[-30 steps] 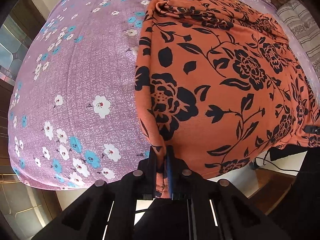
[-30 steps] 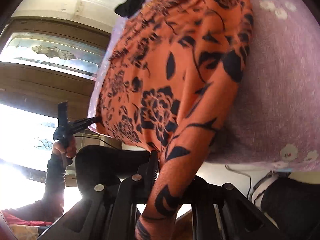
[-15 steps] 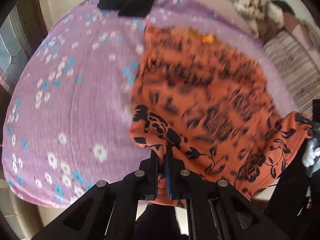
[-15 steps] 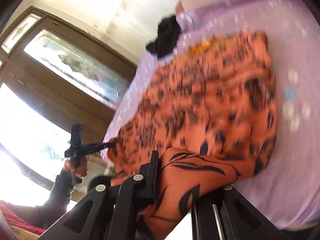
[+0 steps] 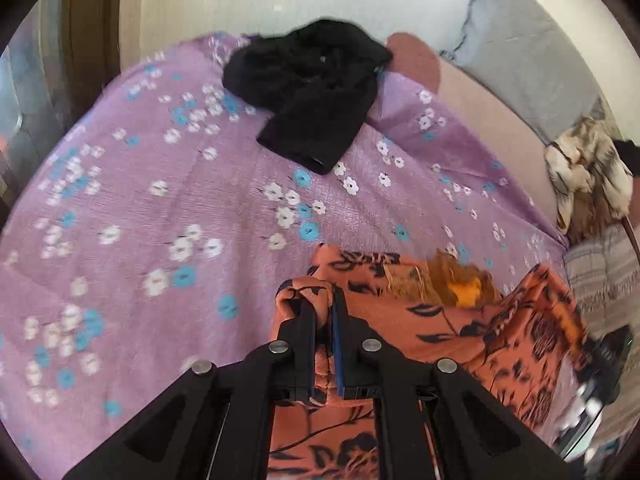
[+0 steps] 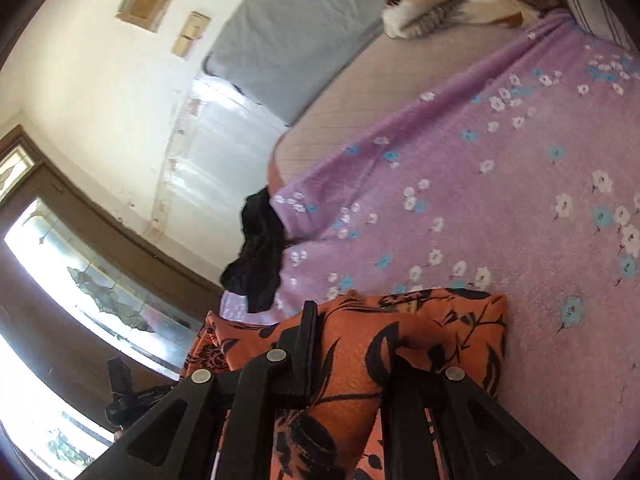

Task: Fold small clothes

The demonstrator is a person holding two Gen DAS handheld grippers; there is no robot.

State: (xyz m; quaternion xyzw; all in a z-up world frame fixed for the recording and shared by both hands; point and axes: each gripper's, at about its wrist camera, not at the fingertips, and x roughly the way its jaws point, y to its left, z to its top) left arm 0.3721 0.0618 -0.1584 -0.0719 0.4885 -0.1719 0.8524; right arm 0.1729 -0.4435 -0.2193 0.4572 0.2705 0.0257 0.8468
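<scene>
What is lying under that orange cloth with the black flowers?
Under the orange black-flowered cloth lies the purple flowered bedsheet, showing all around it. Whatever sits directly beneath the cloth is covered.

A second ago the orange floral garment (image 5: pixel 440 320) lay spread over most of the purple bedspread (image 5: pixel 160 220). Now its near edge has been carried toward 12 o'clock and doubled over the far part, leaving a short bunch. Much more bedspread lies bare, and the black garment (image 5: pixel 312 92) at 12 o'clock has come fully into view.
</scene>
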